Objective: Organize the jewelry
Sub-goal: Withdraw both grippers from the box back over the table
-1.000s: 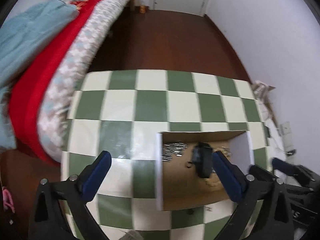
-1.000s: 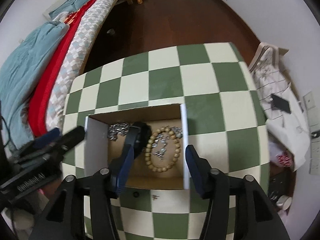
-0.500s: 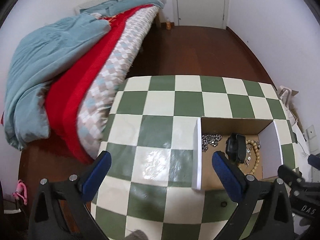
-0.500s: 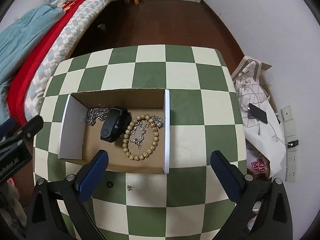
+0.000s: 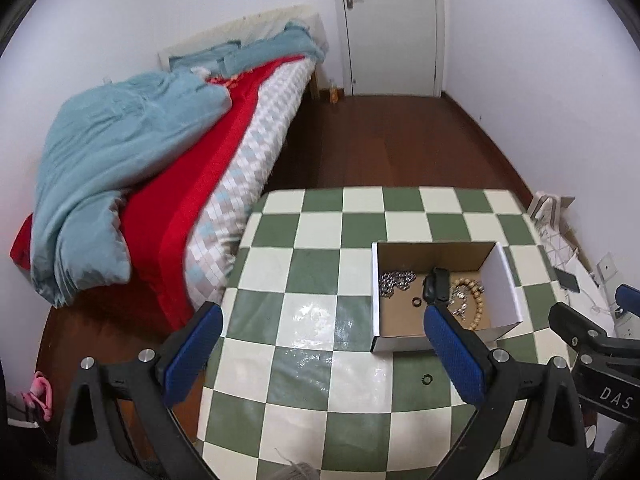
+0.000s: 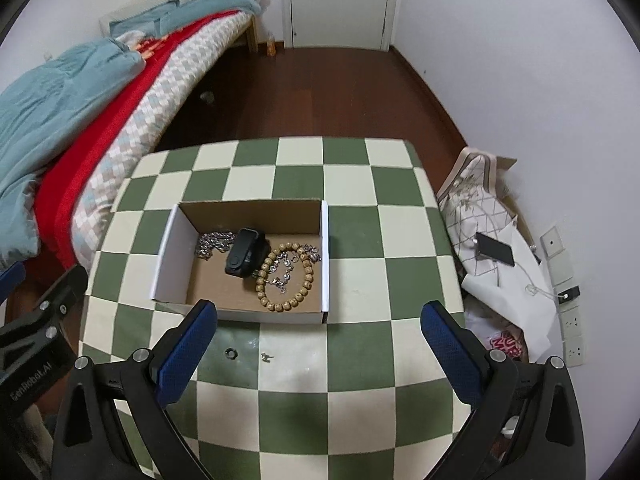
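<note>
Cardboard box sits mid-counter, holding, left to right, a silver chain, black band and wooden bead bracelet. A small ring and charm lie at the counter's near edge. Left tongs and right tongs both hover spread wide, empty.

The left hand-held gripper hovers above the tabletop, blue-padded fingers spread wide and holding nothing. The right hand-held gripper hangs over the same tabletop, equally wide apart and unloaded.
</note>
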A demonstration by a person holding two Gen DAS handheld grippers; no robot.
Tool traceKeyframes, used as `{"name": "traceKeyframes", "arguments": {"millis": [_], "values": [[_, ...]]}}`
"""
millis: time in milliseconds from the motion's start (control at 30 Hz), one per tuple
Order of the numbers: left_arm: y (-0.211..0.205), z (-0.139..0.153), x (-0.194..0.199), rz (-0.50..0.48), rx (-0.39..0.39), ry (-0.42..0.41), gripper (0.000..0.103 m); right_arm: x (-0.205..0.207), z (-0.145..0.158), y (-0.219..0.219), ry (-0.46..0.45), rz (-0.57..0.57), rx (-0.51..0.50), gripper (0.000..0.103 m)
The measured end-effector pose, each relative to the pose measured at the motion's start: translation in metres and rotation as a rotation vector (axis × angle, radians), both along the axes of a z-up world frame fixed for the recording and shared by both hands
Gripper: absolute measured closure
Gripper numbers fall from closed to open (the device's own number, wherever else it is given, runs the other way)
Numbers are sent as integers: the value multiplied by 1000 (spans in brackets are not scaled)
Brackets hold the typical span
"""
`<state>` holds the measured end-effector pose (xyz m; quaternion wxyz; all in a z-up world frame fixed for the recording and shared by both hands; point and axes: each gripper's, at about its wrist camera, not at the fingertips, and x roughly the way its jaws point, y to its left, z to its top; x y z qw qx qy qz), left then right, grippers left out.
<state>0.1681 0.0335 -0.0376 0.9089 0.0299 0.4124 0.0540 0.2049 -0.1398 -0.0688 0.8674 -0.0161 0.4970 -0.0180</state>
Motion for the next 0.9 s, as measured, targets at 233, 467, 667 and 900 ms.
{"name": "traceKeyframes", "arguments": {"millis": [233,467,667,900], "values": [[1,30,-26,29,36,-89,0,-36,43,1,-102,-4,2,0],[14,46,-44,67,-37,-165,0,-60,70,2,-162,-6,33,0],[17,17,-43,102,3,-137,0,-72,55,1,-157,-15,68,0],[23,-57,-27,157,140,7,0,-62,-33,3,-46,14,143,54]]}}
